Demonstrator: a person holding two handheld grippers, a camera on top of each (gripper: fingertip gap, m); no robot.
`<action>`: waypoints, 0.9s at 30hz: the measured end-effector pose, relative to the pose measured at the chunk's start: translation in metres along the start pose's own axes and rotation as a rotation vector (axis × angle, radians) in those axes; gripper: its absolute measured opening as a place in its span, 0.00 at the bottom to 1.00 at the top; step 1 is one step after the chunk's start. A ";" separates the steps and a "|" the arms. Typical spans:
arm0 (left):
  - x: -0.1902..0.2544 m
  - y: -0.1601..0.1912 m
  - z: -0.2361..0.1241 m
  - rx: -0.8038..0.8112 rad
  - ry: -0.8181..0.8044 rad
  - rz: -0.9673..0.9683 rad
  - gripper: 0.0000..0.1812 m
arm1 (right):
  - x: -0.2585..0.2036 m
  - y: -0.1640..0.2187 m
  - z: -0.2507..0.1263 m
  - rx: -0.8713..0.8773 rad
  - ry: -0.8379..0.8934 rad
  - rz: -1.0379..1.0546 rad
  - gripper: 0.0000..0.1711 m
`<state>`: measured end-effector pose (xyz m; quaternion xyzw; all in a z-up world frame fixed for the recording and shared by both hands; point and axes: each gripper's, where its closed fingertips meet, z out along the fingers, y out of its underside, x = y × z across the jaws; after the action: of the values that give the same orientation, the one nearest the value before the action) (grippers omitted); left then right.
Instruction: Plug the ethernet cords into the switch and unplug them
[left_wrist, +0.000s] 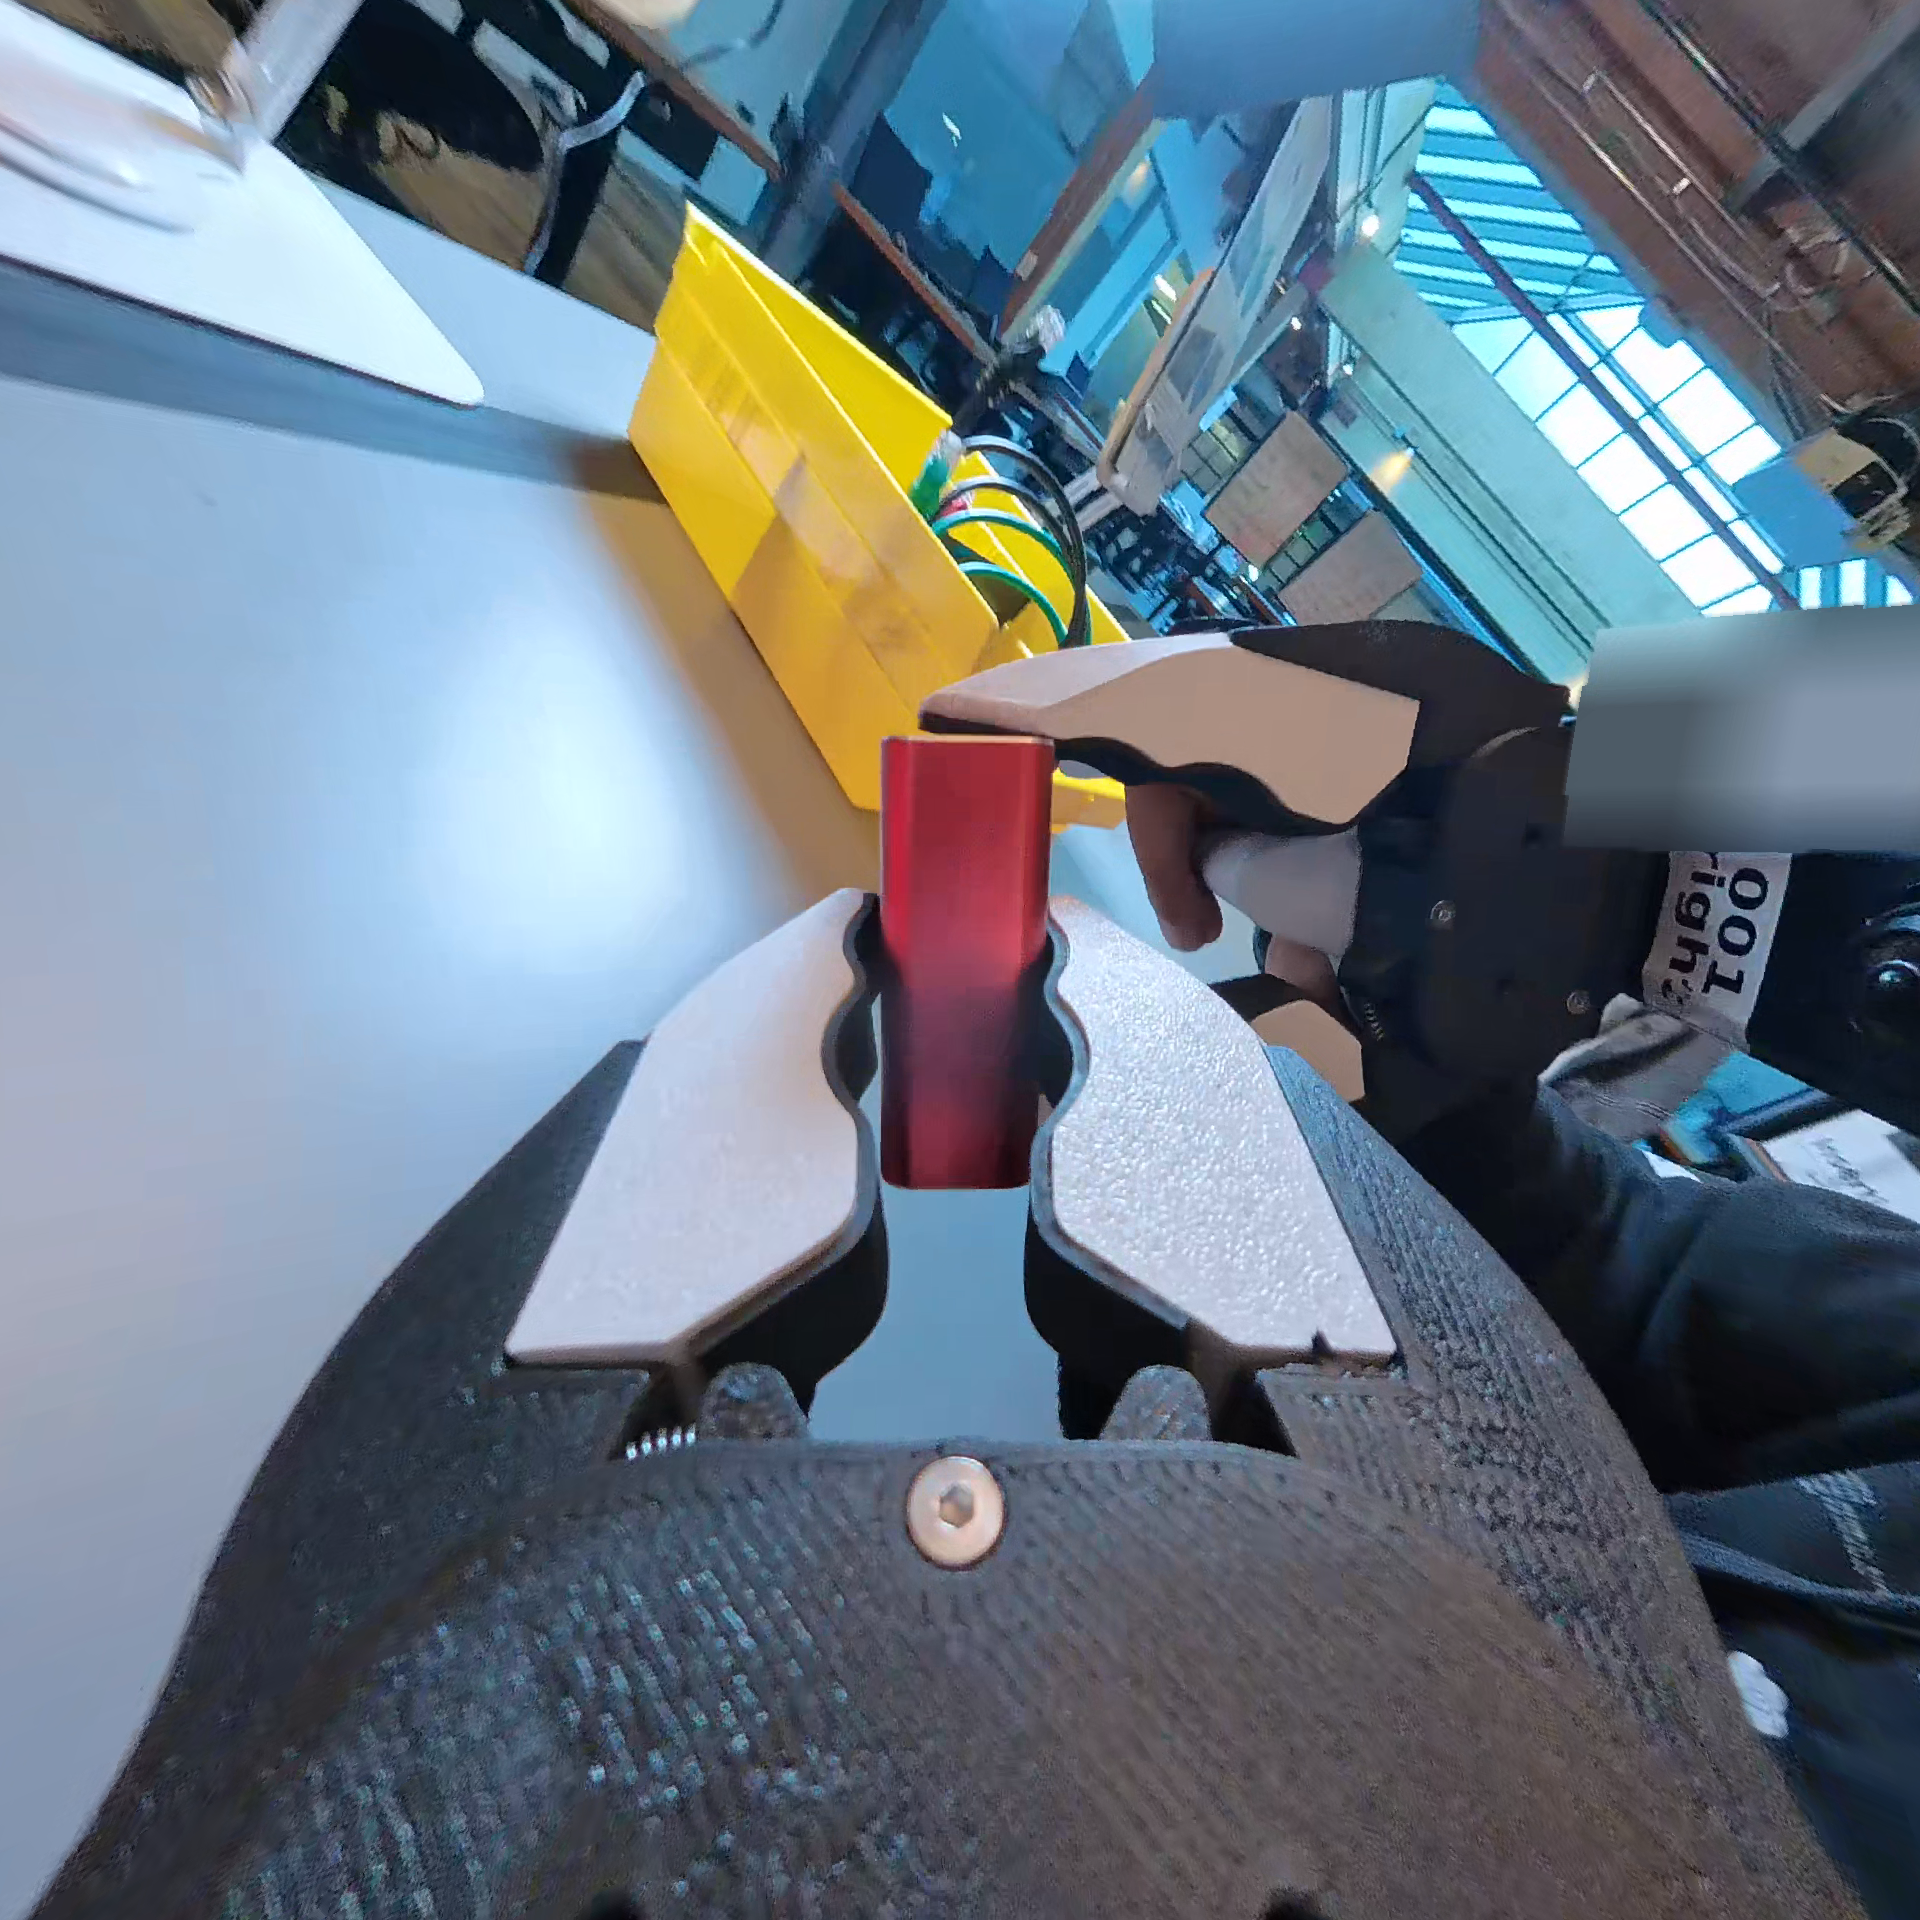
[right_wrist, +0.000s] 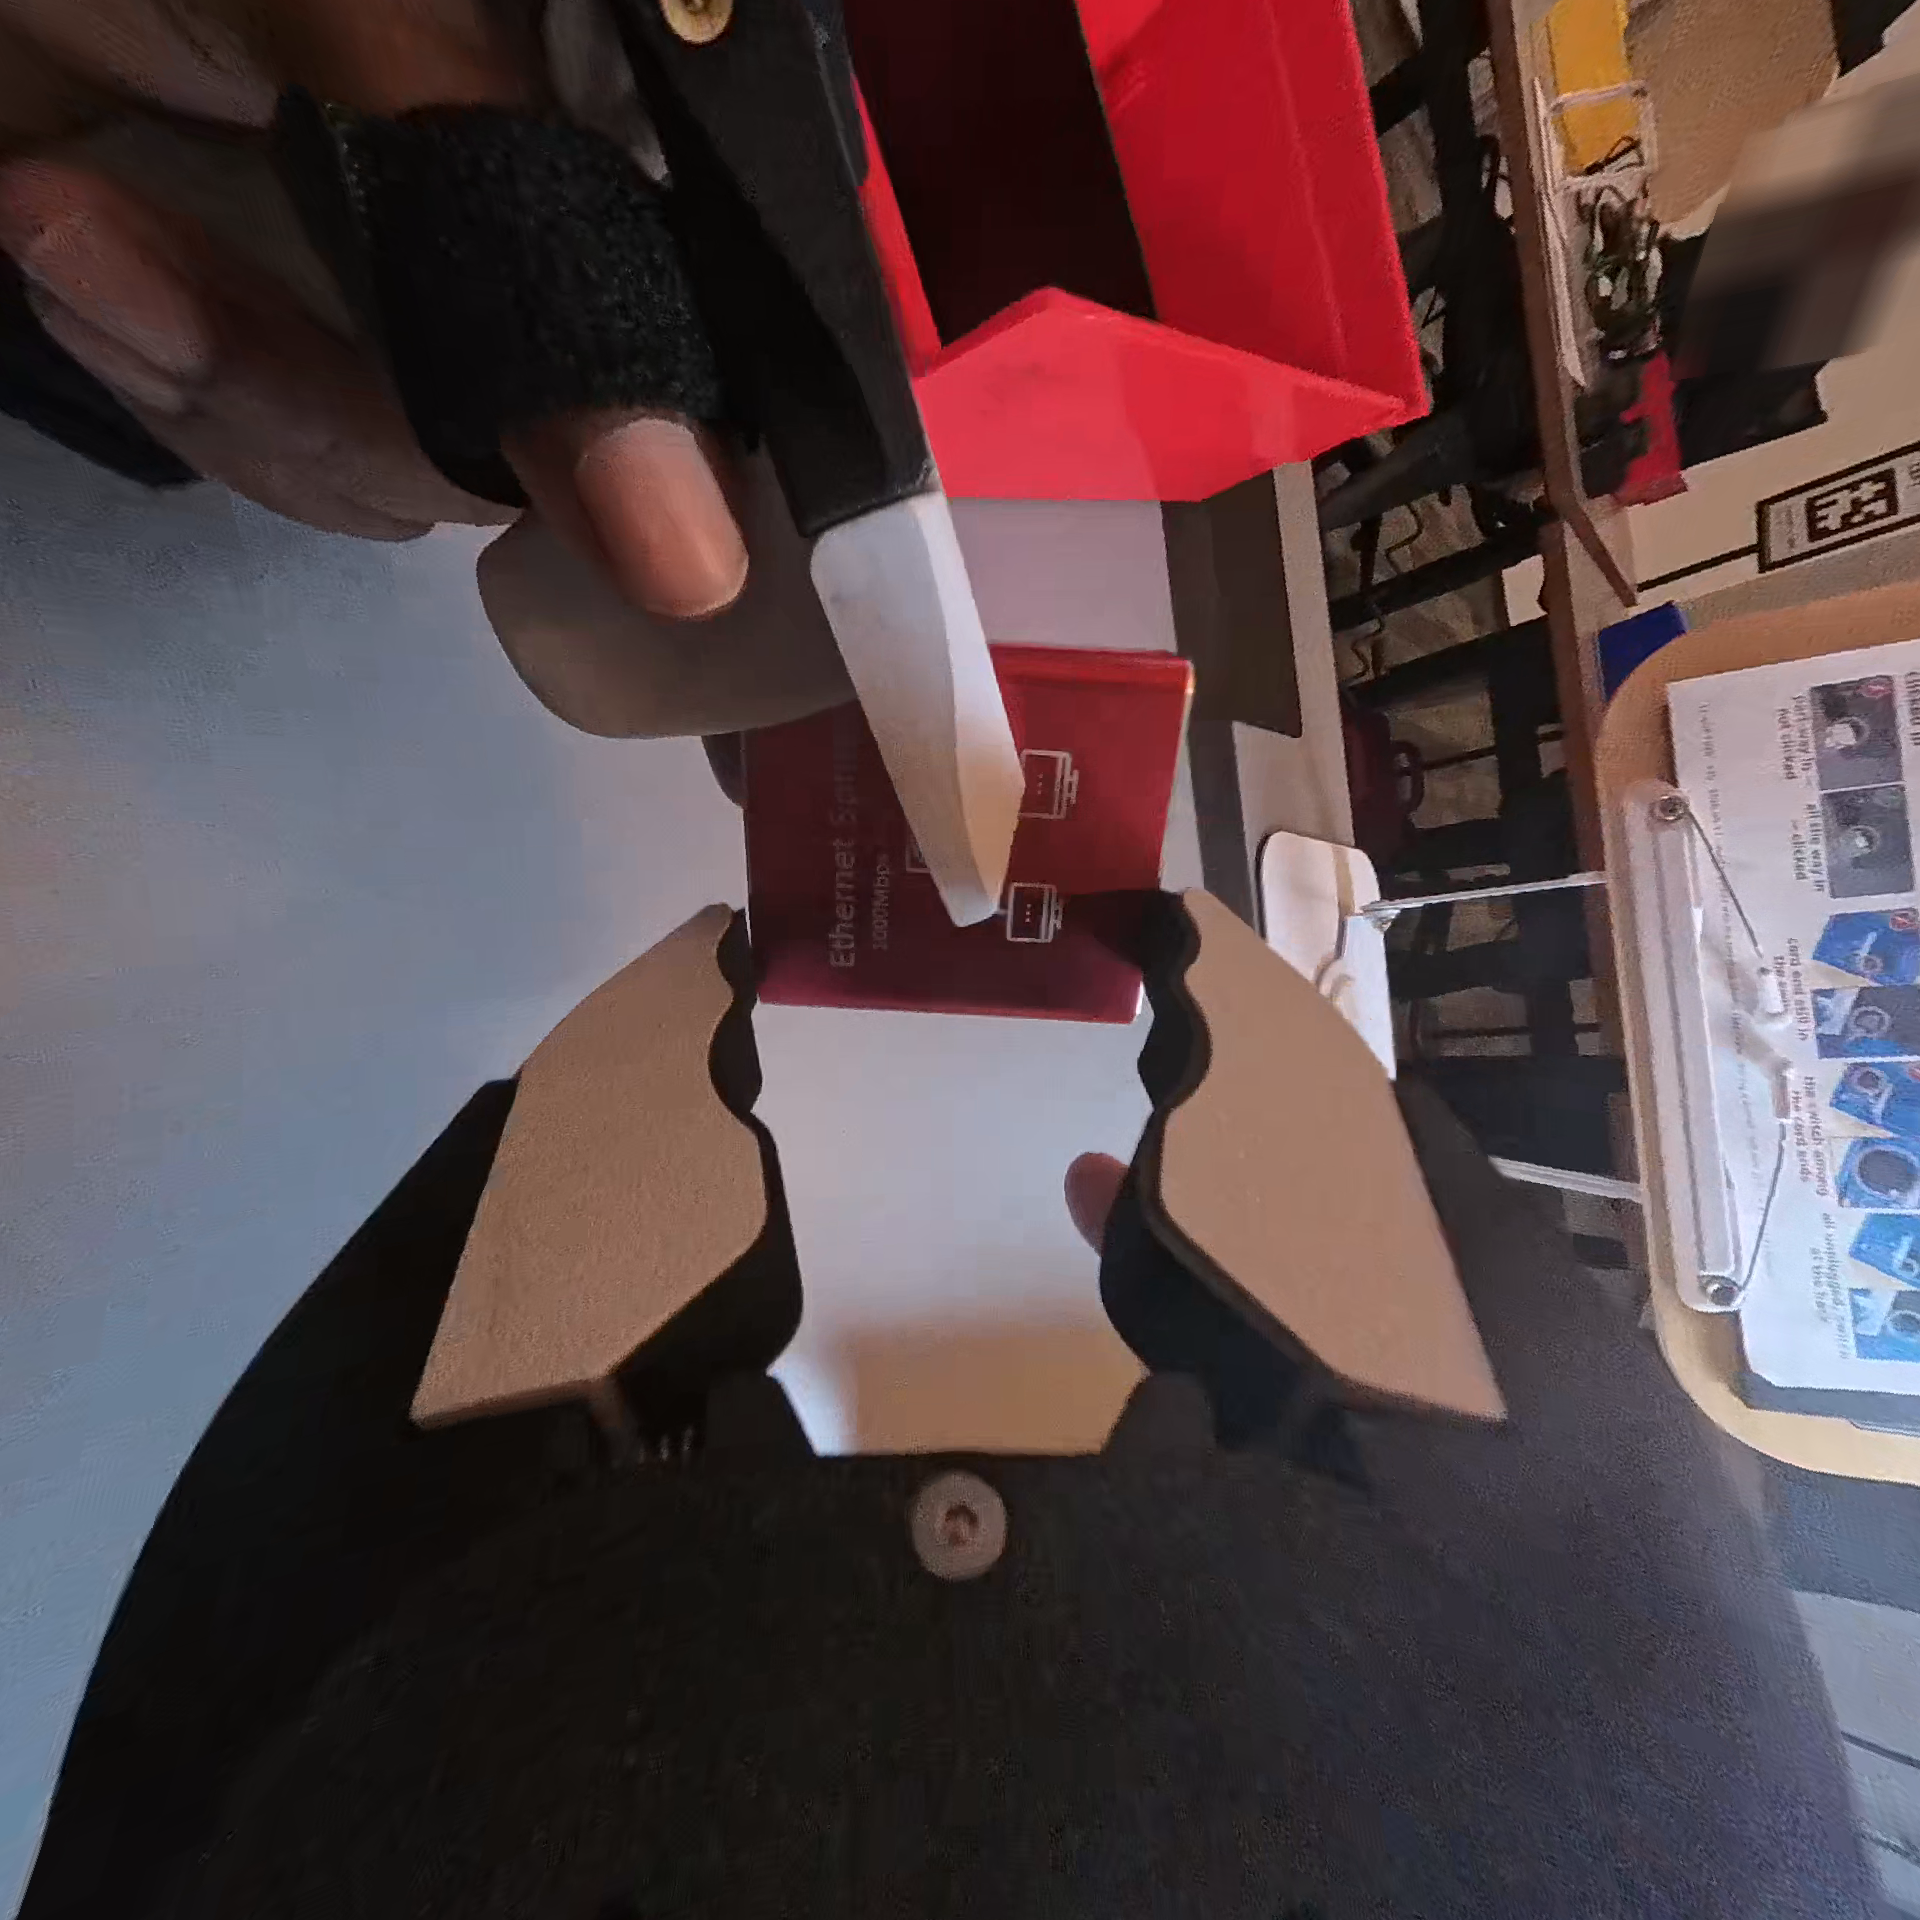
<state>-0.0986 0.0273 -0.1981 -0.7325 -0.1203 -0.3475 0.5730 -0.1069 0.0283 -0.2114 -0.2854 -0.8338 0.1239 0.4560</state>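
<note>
The switch (left_wrist: 961, 1039) is a small red metal box. In the left wrist view I see it edge-on, and my left gripper (left_wrist: 961, 925) is shut on its sides, holding it above the white table (left_wrist: 312, 831). My right gripper (left_wrist: 1101, 862) comes in from the right with one finger (left_wrist: 1143, 686) lying over the switch's far end. In the right wrist view the switch (right_wrist: 1081, 748) shows its printed face. My right gripper (right_wrist: 951, 925) is open wide, its tips flanking the switch's near end. The left gripper's white finger (right_wrist: 914, 707) crosses that face. No cord is plugged into any port I can see.
A yellow bin (left_wrist: 790, 499) at the back holds green and black ethernet cords (left_wrist: 1008, 540). A red bin (right_wrist: 1247, 260) stands behind the switch. A clipboard with a picture sheet (right_wrist: 1818, 935) lies at the right. A person's hands hold both grippers. My two grippers' fingertips are within a few centimetres of each other.
</note>
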 end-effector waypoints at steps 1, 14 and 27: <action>0.001 0.002 0.001 -0.008 0.015 -0.017 0.15 | -0.001 0.002 -0.002 -0.009 -0.011 -0.005 0.43; 0.013 -0.025 -0.015 0.077 0.024 0.173 0.19 | 0.188 0.094 -0.110 0.019 0.139 0.465 0.42; 0.007 -0.006 -0.002 0.005 0.002 0.208 0.16 | 0.237 0.339 -0.074 -0.387 0.148 0.912 0.01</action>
<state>-0.0980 0.0262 -0.1890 -0.7393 -0.0441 -0.2865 0.6078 -0.0225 0.4379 -0.1655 -0.7083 -0.5973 0.1330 0.3519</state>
